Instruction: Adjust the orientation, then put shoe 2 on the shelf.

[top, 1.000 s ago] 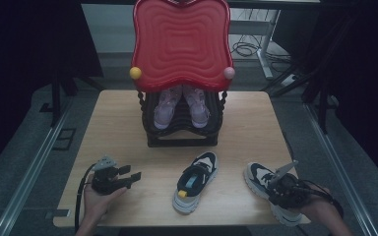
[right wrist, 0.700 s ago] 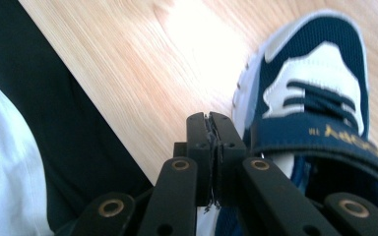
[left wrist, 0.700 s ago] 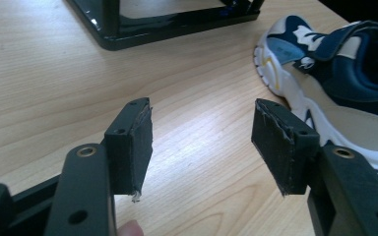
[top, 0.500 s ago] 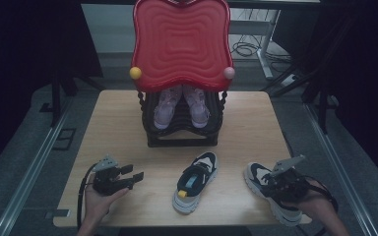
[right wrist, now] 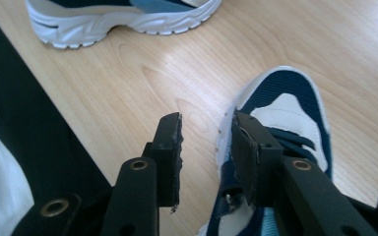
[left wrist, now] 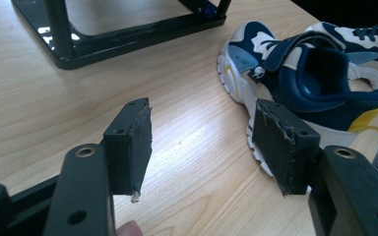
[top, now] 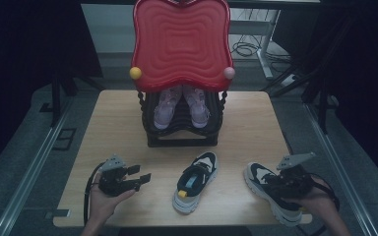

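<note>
On the near right of the tabletop (top: 108, 118): one navy-and-white shoe (top: 270, 189), lying under the right gripper (right wrist: 206, 142); jaws have just been opening, part-spread over the shoe's inner edge, pads not pressing it. Near centre: matching second shoe (top: 196, 181), toe pointing far, well apart from the first. Near left: left gripper (top: 140, 174), jaws wide open and empty, pointing right toward the centre shoe, clear of it. Far centre: black rack (top: 182, 132) holding a pair of lilac shoes (top: 181, 105), a red moulded panel (top: 182, 44) with two small balls standing above it.
</note>
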